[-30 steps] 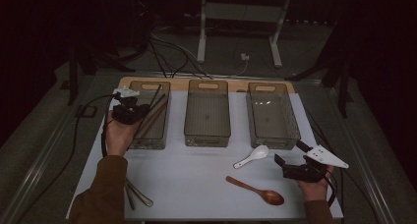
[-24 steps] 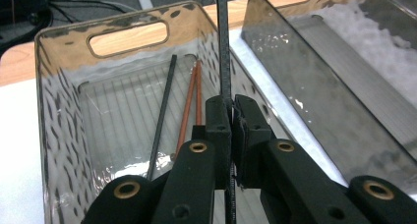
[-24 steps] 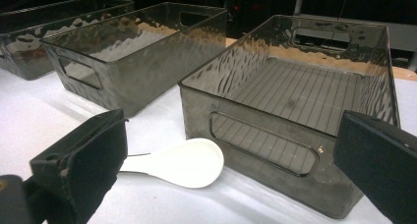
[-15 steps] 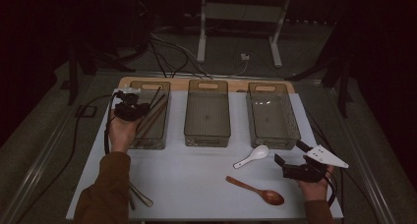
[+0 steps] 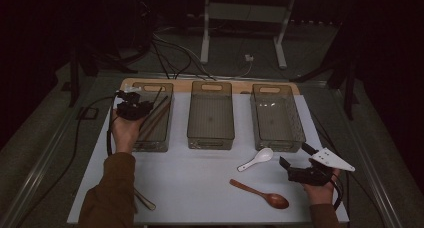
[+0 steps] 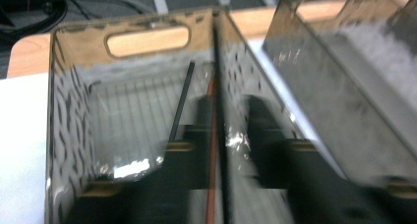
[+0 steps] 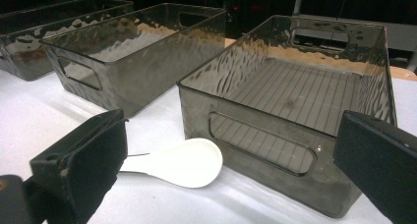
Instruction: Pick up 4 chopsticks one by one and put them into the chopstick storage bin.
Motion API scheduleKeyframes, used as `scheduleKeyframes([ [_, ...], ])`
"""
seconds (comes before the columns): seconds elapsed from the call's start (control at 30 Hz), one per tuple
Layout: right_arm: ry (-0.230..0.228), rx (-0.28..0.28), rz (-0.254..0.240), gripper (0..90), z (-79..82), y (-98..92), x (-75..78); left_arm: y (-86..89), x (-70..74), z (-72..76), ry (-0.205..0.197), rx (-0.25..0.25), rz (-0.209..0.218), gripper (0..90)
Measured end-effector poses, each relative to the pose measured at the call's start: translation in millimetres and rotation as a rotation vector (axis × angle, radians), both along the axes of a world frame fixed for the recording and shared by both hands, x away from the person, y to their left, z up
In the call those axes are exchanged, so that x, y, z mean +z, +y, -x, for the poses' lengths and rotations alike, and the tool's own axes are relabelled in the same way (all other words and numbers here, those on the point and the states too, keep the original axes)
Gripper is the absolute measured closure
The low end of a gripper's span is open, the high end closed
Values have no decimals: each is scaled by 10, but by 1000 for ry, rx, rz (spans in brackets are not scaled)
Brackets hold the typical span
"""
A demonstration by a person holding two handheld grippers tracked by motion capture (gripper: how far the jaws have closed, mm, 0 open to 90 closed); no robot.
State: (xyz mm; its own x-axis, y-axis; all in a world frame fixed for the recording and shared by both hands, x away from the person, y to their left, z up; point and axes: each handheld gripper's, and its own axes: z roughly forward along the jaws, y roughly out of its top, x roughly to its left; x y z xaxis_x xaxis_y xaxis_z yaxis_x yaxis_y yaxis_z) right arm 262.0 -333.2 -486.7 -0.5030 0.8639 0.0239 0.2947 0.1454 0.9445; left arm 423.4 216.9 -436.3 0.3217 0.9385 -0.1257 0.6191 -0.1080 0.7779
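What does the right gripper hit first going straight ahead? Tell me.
Probably the white spoon, lying on the table just ahead of the right gripper, between its open fingers; right behind it stands the near wall of the right-hand bin. Depth is uncertain.

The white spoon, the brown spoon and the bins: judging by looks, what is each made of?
White spoon: probably glazed ceramic or melamine; smooth, opaque, faintly glossy. Brown spoon: likely wood; warm reddish-brown, matte. Right bin, like the others: clear smoky plastic; see-through walls, rippled reflections, moulded handle slots.
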Motion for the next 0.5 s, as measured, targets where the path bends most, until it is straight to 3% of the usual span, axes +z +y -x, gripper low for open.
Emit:
scheduleKeyframes([
  [0.1,1,-1,-4,2,1,-4,1,24,23,19,-18,20,14,331],
  [0.2,-1,-2,-1,2,2,-5,2,51,46,46,-27,29,12,179],
  [0.3,-1,-1,0,2,2,2,2,79,75,79,-40,28,20,157],
  [0.5,0,-1,0,2,2,1,1,95,127,145,-57,-1,42,21],
])
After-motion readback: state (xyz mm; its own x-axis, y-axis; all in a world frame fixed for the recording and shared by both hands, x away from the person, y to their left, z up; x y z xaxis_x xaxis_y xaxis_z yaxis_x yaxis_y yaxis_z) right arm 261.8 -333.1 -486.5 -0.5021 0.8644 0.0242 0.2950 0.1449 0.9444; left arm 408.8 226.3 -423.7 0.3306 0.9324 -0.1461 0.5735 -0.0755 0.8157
